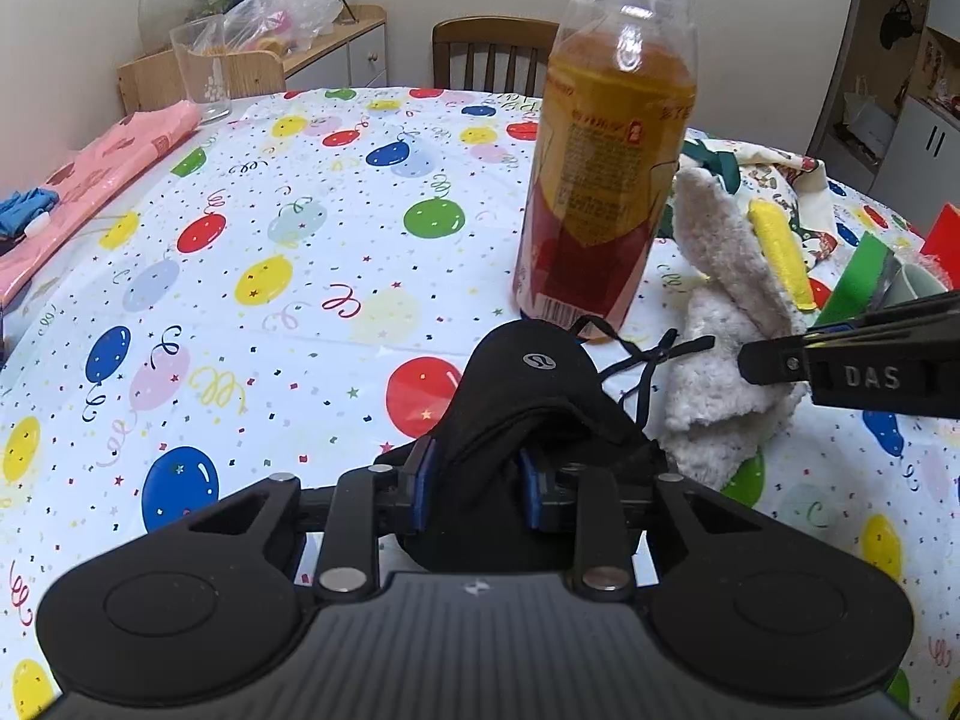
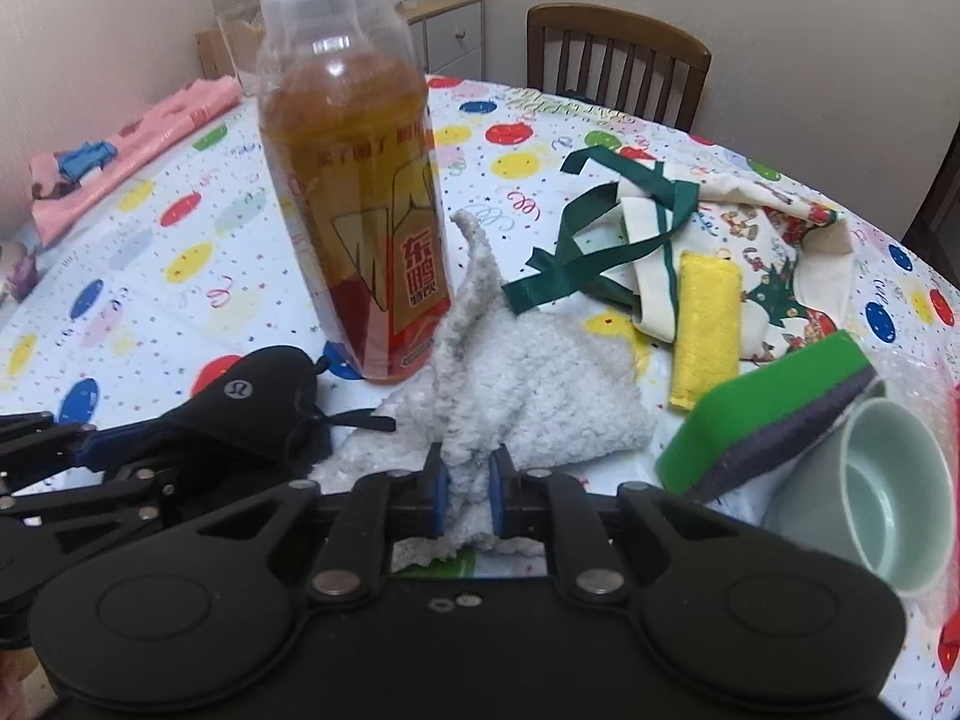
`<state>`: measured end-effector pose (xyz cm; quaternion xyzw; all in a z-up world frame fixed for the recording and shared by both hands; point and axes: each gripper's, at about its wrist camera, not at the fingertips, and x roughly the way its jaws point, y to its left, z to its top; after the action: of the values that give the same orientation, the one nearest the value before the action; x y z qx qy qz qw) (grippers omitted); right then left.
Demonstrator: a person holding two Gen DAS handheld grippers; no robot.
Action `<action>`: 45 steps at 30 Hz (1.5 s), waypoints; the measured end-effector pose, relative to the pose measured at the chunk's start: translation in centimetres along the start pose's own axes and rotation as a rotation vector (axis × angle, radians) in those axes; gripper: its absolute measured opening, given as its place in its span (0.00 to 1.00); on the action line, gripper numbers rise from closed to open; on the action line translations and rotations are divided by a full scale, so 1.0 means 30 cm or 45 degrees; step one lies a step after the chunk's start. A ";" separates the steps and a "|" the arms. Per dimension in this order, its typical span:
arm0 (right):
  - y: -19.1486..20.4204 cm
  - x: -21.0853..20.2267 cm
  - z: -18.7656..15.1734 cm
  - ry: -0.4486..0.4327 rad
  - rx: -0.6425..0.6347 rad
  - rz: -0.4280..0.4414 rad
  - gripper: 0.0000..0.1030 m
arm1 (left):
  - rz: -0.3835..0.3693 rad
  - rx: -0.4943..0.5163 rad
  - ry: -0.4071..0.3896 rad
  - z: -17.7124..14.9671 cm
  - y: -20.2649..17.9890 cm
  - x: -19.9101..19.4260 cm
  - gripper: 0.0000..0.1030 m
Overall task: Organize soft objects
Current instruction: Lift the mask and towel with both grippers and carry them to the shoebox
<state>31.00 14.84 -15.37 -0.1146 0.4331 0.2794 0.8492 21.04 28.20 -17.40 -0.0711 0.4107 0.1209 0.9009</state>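
the black face mask (image 1: 528, 396) is smooth matt cloth; the white towel (image 2: 540, 384) is rough, nubbly terry. the bottle (image 1: 606, 180) is clear glossy plastic with a shiny printed label. the tablecloth (image 1: 270, 228) looks slick and slightly glossy. the far chair (image 1: 495, 54) is varnished wood. both grippers are matt black plastic.

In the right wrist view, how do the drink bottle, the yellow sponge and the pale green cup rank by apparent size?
1. drink bottle, clearly largest.
2. pale green cup, though it is nearer the camera and cut off by the gripper, so unsure.
3. yellow sponge, smallest.
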 end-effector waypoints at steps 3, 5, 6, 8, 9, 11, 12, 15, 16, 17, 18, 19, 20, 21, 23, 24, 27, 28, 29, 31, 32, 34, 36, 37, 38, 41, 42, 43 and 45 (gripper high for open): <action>-0.005 -0.049 -0.003 -0.023 0.014 0.018 0.11 | -0.010 -0.003 -0.003 0.011 -0.012 -0.025 0.27; -0.007 -0.083 -0.005 -0.040 0.024 0.030 0.11 | -0.025 -0.010 -0.008 0.021 -0.020 -0.043 0.27; -0.007 -0.101 -0.007 -0.051 0.026 0.035 0.11 | -0.028 -0.010 -0.013 0.027 -0.027 -0.054 0.27; -0.006 -0.138 -0.013 -0.070 0.026 0.045 0.11 | -0.030 -0.006 -0.029 0.037 -0.040 -0.079 0.27; -0.008 -0.157 -0.016 -0.078 0.027 0.055 0.11 | -0.033 -0.003 -0.035 0.043 -0.047 -0.091 0.27; -0.012 -0.203 -0.026 -0.101 0.024 0.071 0.11 | -0.038 0.006 -0.051 0.054 -0.061 -0.118 0.27; -0.014 -0.226 -0.031 -0.110 0.022 0.079 0.11 | -0.039 0.013 -0.059 0.058 -0.069 -0.132 0.27; -0.028 -0.301 -0.047 -0.144 0.023 0.099 0.11 | -0.054 0.030 -0.077 0.071 -0.093 -0.174 0.27; -0.034 -0.327 -0.053 -0.156 0.023 0.105 0.11 | -0.058 0.038 -0.085 0.076 -0.102 -0.190 0.27; -0.037 -0.355 -0.058 -0.168 0.023 0.111 0.11 | -0.065 0.044 -0.094 0.079 -0.111 -0.207 0.27; -0.043 -0.381 -0.064 -0.179 0.024 0.117 0.11 | -0.075 0.048 -0.101 0.084 -0.119 -0.224 0.27; -0.047 -0.407 -0.070 -0.191 0.023 0.122 0.11 | -0.084 0.053 -0.109 0.089 -0.128 -0.241 0.26; -0.053 -0.432 -0.075 -0.204 0.023 0.126 0.11 | -0.093 0.062 -0.120 0.093 -0.139 -0.259 0.27; -0.060 -0.458 -0.081 -0.216 0.026 0.128 0.11 | -0.102 0.071 -0.131 0.098 -0.151 -0.278 0.27; -0.075 -0.505 -0.091 -0.238 0.028 0.135 0.11 | -0.114 0.089 -0.150 0.107 -0.174 -0.309 0.26; -0.084 -0.530 -0.096 -0.249 0.028 0.136 0.11 | -0.123 0.099 -0.160 0.112 -0.187 -0.326 0.26; -0.118 -0.592 -0.111 -0.278 0.030 0.126 0.11 | -0.153 0.133 -0.192 0.129 -0.229 -0.369 0.26; -0.133 -0.612 -0.115 -0.287 0.038 0.124 0.11 | -0.162 0.143 -0.202 0.135 -0.243 -0.381 0.26; -0.147 -0.631 -0.120 -0.295 0.043 0.123 0.11 | -0.172 0.150 -0.210 0.143 -0.257 -0.393 0.26; -0.179 -0.668 -0.130 -0.319 0.048 0.113 0.11 | -0.188 0.166 -0.228 0.160 -0.286 -0.418 0.26; -0.195 -0.687 -0.135 -0.329 0.051 0.102 0.11 | -0.192 0.175 -0.237 0.170 -0.303 -0.430 0.26; -0.236 -0.721 -0.144 -0.346 0.059 0.082 0.11 | -0.206 0.194 -0.257 0.189 -0.338 -0.456 0.26; -0.278 -0.751 -0.153 -0.360 0.069 0.050 0.11 | -0.223 0.218 -0.278 0.211 -0.381 -0.478 0.26; -0.302 -0.764 -0.157 -0.367 0.078 0.038 0.11 | -0.232 0.230 -0.286 0.223 -0.404 -0.487 0.26; -0.327 -0.777 -0.164 -0.374 0.088 0.031 0.11 | -0.242 0.241 -0.295 0.234 -0.429 -0.496 0.26; -0.402 -0.811 -0.180 -0.393 0.114 -0.001 0.11 | -0.265 0.274 -0.325 0.268 -0.509 -0.520 0.26; -0.428 -0.822 -0.186 -0.398 0.123 -0.008 0.11 | -0.275 0.283 -0.332 0.281 -0.538 -0.526 0.26; -0.455 -0.833 -0.193 -0.403 0.131 -0.018 0.11 | -0.285 0.292 -0.339 0.294 -0.565 -0.532 0.26; -0.508 -0.855 -0.203 -0.414 0.139 -0.044 0.11 | -0.304 0.310 -0.354 0.320 -0.625 -0.543 0.26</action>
<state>23.63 -9.90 0.77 -0.0290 0.3025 0.2555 0.9178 22.85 9.77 1.74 0.0075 0.2827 -0.0284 0.9588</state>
